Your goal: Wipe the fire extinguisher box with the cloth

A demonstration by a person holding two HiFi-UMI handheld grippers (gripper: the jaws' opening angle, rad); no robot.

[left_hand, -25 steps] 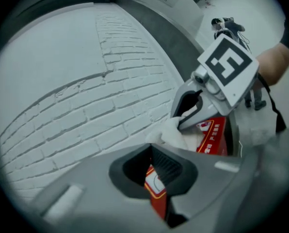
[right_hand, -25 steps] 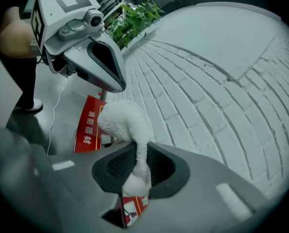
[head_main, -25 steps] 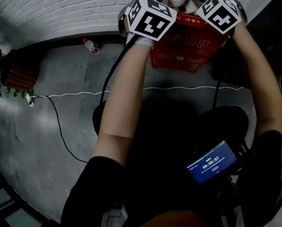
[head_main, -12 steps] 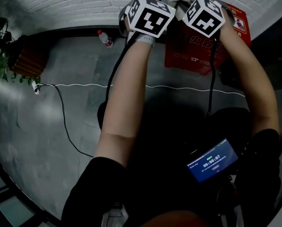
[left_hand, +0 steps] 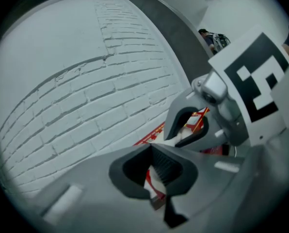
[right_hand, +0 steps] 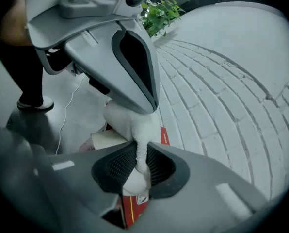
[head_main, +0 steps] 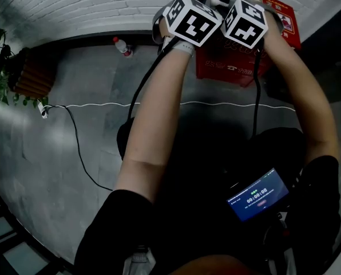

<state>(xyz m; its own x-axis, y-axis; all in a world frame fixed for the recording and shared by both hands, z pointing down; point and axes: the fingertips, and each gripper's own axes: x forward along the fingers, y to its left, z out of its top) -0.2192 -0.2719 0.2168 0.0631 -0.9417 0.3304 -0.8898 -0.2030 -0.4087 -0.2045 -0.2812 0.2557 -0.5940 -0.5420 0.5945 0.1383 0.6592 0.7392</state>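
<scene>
Cloth (right_hand: pixel 134 130) pinched in right tool (right_hand: pixel 138 169), box (head_main: pixel 230 67) half-hidden

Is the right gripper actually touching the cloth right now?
Touching. In the right gripper view, the right gripper pinches the white cloth between its fingers, which press on it from both sides.

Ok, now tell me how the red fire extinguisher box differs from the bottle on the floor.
The fire extinguisher box is red with printed characters; the bottle is pale with only a red cap. The box is far larger than the bottle. The right gripper, shut on the cloth, is at the box; the bottle is apart to the left, untouched. Both sit by the white brick wall.
</scene>
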